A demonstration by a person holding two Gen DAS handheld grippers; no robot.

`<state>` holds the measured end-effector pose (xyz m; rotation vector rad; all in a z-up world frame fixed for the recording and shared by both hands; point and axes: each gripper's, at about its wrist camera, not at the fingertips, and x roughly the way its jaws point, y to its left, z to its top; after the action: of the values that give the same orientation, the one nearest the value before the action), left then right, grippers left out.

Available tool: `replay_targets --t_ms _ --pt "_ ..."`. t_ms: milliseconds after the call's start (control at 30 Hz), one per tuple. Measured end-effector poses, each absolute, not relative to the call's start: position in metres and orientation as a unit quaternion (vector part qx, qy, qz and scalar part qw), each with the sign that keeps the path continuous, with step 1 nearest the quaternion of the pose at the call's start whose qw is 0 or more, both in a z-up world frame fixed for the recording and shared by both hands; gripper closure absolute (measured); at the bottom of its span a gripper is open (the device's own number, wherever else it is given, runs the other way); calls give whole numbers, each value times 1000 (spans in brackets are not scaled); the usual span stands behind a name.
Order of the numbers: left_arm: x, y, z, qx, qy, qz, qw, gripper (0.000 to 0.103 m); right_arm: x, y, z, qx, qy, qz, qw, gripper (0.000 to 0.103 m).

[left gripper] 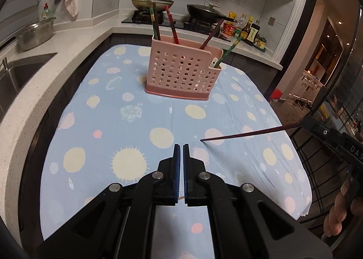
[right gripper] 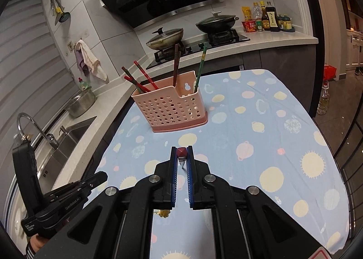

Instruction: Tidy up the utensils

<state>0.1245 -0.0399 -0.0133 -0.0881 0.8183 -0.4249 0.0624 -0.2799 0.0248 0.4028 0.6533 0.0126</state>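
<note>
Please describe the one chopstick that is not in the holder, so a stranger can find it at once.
Over the planet-patterned tablecloth, in front of the pink perforated holder, the right tongs pinch a dark red chopstick. Unlike the others, it stands in no holder compartment.

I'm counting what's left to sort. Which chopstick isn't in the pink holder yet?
The dark red chopstick clamped in the right hand-held gripper, held out over the tablecloth. All the others stand upright in the pink holder.
</note>
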Motion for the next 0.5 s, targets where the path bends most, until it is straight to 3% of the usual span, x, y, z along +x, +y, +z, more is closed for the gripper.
replay_targets --t_ms 67,100,133,300,500 --pt "123 -34 -34 -51 417 -202 885 88 60 -279 20 199 325 5 924 96" --pt "121 -31 -46 -49 426 -193 883 71 59 -279 17 201 329 6 923 96" --pt "119 -29 -57 -44 433 -179 882 63 58 -278 15 202 333 7 921 96" --pt "120 -20 -96 -35 461 -165 871 63 54 -271 2 200 353 10 914 96" --pt "127 -21 -106 -33 464 -169 869 63 53 -266 -5 198 364 10 910 96"
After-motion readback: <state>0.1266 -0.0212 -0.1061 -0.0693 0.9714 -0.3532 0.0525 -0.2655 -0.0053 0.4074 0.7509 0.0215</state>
